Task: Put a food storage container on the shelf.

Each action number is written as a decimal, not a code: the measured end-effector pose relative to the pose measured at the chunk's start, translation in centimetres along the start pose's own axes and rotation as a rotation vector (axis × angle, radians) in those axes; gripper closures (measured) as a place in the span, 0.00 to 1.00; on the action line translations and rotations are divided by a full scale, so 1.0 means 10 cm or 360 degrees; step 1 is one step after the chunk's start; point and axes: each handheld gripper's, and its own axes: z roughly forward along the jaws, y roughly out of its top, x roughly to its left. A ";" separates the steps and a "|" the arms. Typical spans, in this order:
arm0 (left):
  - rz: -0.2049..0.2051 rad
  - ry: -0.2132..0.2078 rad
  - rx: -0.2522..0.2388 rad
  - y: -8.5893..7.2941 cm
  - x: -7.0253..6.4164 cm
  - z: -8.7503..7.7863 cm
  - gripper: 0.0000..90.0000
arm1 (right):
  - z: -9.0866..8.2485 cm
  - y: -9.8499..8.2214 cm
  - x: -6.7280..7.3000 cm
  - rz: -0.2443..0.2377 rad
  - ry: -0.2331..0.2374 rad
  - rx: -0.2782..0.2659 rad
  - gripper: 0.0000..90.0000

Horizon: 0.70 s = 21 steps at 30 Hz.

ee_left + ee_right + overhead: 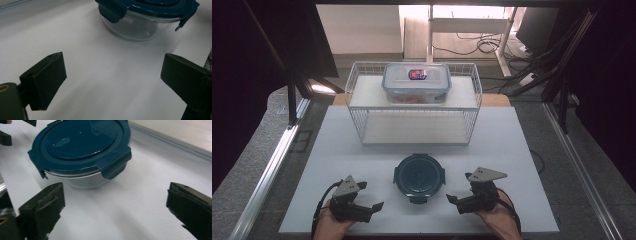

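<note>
Round clear glass bowl with dark blue clip-on lid (419,175) sitting near middle of white bench (522,150), lid on. Left claw (368,206) resting at its left, jaws spread wide, gripping nothing. Right claw (455,202) resting at its right, also spread wide and holding nothing. Both pointing inward at bowl, likely getting ready to work on it from two sides. White wire rack (412,102) standing farther back, carrying clear rectangular plastic box (416,82) on top shelf.
</note>
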 end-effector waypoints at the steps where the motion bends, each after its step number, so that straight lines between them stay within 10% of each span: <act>1: -0.0009 -0.0009 0.0001 0.01 0.00 0.01 0.05 | 0.01 0.01 0.00 0.0021 0.0014 0.0009 0.01; 21: 0.0000 -0.0158 -0.0002 0.64 0.08 0.33 0.09 | 0.25 0.32 -0.13 0.0225 0.0122 0.0137 0.17</act>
